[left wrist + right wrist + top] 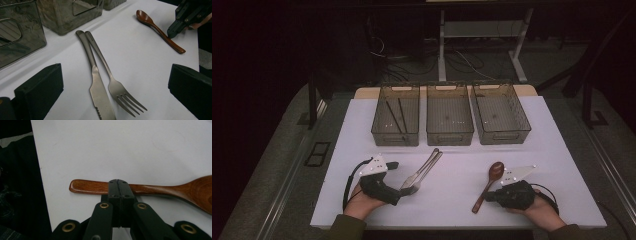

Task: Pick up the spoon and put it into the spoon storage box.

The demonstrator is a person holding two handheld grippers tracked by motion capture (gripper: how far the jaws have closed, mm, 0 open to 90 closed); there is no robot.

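Two black jaws of my right gripper (117,185) are pinched together at the slim handle of the glossy brown wooden spoon (488,184), which lies flat on the smooth white table (462,200). My left gripper (115,87) gapes wide, holding nothing, its blocky jaws either side of the matte steel knife (98,85) and fork (117,90), whose handles cross

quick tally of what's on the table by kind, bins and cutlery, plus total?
Bins: 3 (left, middle, right)
Chopsticks: 2, in the left bin
Knife: 1
Fork: 1
Wooden spoon: 1
Total: 8
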